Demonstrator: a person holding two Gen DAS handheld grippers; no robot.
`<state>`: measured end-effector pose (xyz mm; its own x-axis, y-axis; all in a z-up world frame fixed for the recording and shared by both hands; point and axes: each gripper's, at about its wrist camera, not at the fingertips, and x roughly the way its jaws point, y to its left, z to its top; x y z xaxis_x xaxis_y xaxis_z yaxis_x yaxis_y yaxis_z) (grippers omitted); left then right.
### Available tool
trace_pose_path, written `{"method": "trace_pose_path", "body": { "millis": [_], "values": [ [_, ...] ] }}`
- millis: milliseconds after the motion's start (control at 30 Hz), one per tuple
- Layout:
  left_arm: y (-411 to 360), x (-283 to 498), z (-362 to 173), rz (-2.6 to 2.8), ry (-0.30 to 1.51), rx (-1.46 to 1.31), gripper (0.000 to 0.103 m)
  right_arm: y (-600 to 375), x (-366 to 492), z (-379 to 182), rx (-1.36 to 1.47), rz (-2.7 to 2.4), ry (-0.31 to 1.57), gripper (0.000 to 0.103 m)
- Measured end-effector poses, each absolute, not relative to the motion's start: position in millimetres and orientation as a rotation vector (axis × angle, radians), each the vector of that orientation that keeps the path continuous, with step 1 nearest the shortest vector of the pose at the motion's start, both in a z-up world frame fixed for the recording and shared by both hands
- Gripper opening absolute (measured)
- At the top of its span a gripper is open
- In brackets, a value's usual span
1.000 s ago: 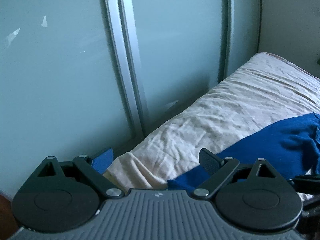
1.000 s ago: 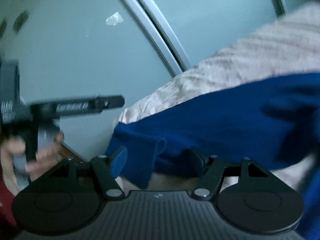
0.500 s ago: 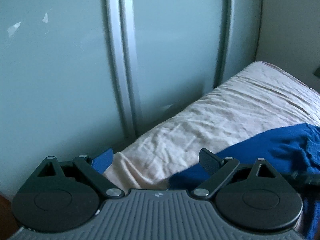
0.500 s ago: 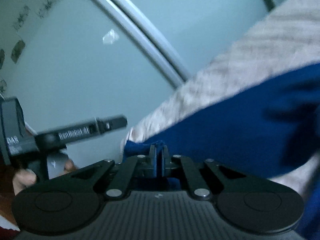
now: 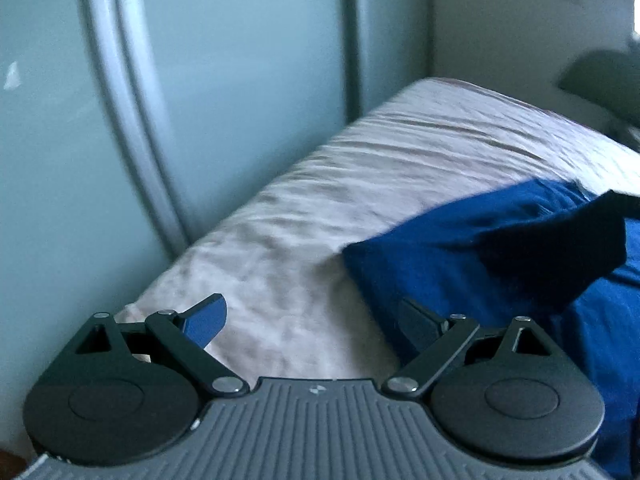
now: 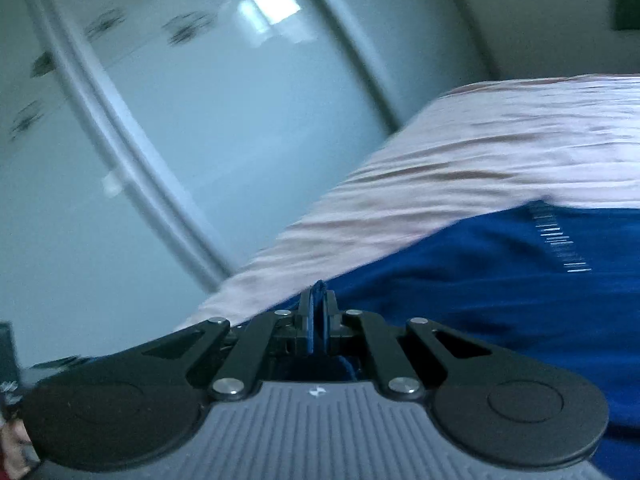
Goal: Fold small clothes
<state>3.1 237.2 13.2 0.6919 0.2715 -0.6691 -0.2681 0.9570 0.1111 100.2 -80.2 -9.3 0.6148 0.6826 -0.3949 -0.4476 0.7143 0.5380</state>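
A blue garment lies on a bed with a wrinkled pale sheet. In the left wrist view a darker fold of it hangs lifted at the right. My left gripper is open over the bare sheet, with nothing between its fingers; its right finger stands at the garment's near edge. In the right wrist view the blue garment fills the lower right. My right gripper is shut on a pinched edge of the blue cloth, which pokes up between its pads.
Frosted sliding wardrobe doors with grey frames stand close behind the bed's left side. A plain wall meets them at the far right corner. A dark blurred object sits at the bed's far end.
The right gripper closed on the garment's edge and swung right and up with it. The left gripper moved across the bed, staying open. The garment's corner now lies folded over toward the right.
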Motion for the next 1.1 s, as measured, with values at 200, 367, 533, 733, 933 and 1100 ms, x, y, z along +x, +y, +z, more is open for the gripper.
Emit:
{"method": "trace_pose_path", "body": {
  "millis": [200, 367, 533, 733, 933, 1100],
  "values": [
    [198.0, 17.6, 10.9, 0.184, 0.75, 0.042, 0.094, -153.4, 100.3, -10.1, 0.444, 0.505, 0.581, 0.004],
    [163.6, 29.3, 8.8, 0.097, 0.738, 0.066, 0.094, -171.8, 101.2, -21.1, 0.481, 0.55, 0.621, 0.005],
    [154.0, 33.4, 5.3, 0.081, 0.753, 0.052, 0.094, -132.3, 108.7, -50.0, 0.539, 0.698, 0.787, 0.011],
    [165.0, 29.7, 6.4, 0.111, 0.749, 0.065, 0.094, -111.3, 112.5, -83.6, 0.709, 0.72, 0.952, 0.016],
    [170.3, 33.7, 0.9, 0.106, 0.777, 0.015, 0.094, -104.9, 111.7, -90.9, 0.831, 0.741, 0.9, 0.052],
    [154.9, 29.4, -2.9, 0.06, 0.771, 0.055, 0.094, -88.3, 122.5, -95.9, 0.859, 0.721, 0.839, 0.046]
  ]
}}
